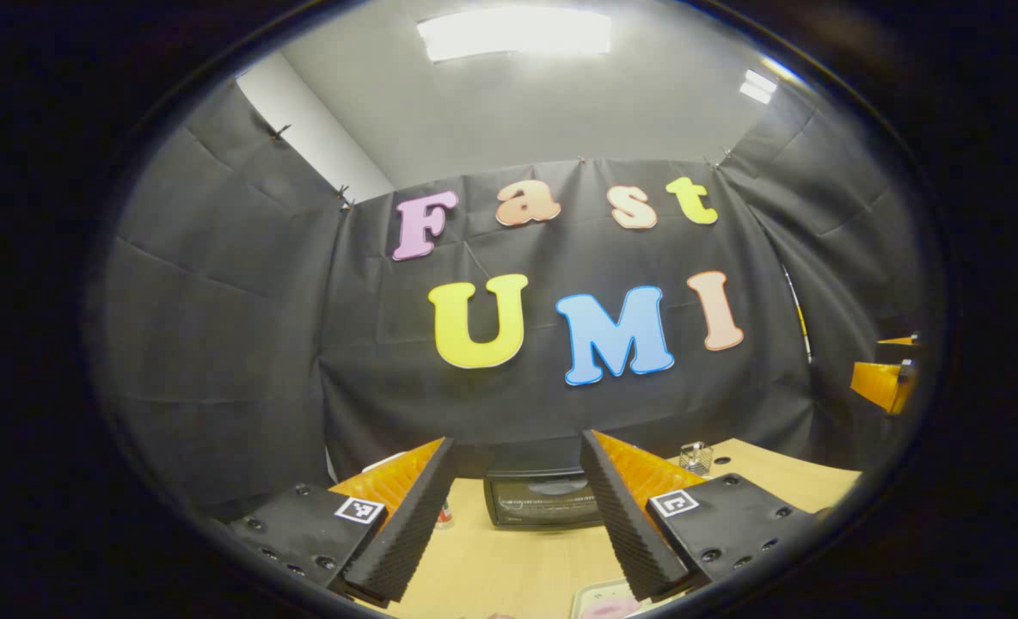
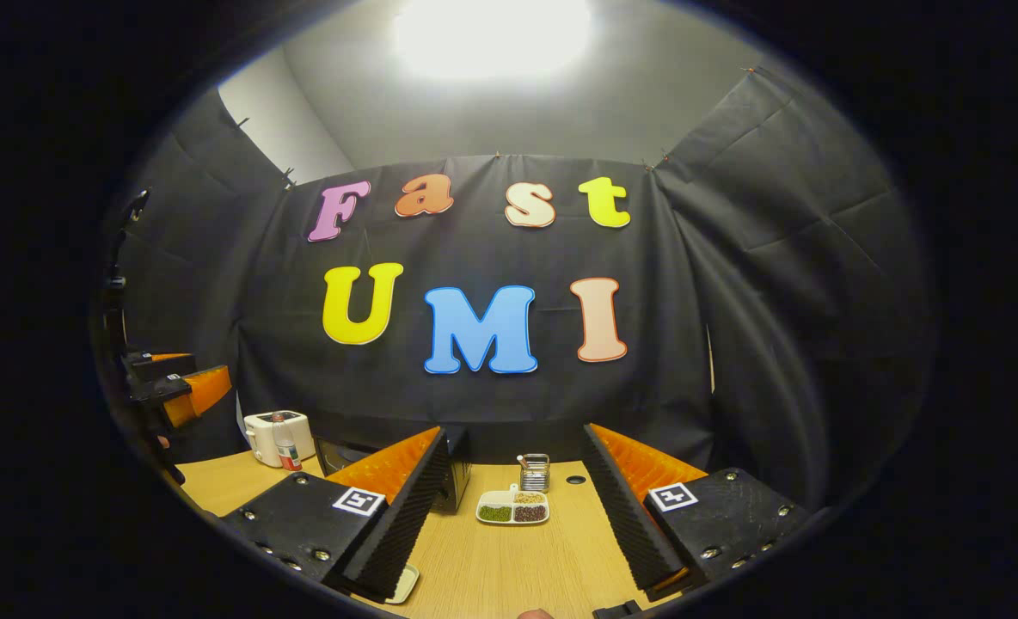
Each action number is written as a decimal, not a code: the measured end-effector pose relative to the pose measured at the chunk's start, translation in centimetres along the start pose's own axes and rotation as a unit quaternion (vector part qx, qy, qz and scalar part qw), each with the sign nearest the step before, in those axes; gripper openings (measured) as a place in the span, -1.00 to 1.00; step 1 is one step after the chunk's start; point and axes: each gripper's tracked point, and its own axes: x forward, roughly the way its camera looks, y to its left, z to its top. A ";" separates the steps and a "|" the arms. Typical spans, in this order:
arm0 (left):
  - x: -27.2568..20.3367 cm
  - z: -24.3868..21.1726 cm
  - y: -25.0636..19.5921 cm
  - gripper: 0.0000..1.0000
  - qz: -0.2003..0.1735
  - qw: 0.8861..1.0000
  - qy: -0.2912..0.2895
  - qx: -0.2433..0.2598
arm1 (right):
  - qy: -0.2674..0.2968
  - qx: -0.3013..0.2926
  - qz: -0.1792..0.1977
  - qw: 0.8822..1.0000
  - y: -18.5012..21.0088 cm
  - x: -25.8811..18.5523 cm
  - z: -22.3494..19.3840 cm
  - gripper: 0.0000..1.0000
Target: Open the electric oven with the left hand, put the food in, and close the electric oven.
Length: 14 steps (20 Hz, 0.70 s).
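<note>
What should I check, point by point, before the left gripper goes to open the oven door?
1. Left gripper open with nothing between its fingers: ok.
2. Oven straight ahead of the left gripper, between its fingers in the left gripper view: ok.
3. Oven door shut, so it needs opening: ok, it looks shut; the handle is too small to make out.
4. Table bare between left gripper and oven: ok.
5. Right gripper open and holding nothing: ok.
6. Food ready: cannot tell; a plate with something pink lies at the lower edge of the left gripper view, mostly cut off.
</note>
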 end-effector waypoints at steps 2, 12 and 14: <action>2.5 -0.3 -0.2 1.00 -0.006 1.000 -0.002 0.003 | 0.001 0.009 -0.006 1.000 0.0 0.9 -0.1 0.92; 16.1 -7.3 -1.0 1.00 -0.049 0.998 0.035 -0.027 | -0.008 -0.021 -0.070 0.997 1.0 4.9 -0.1 0.92; 18.3 -9.0 -1.3 1.00 -0.059 0.997 0.045 -0.026 | -0.002 -0.030 -0.080 0.996 1.2 5.3 -0.3 0.92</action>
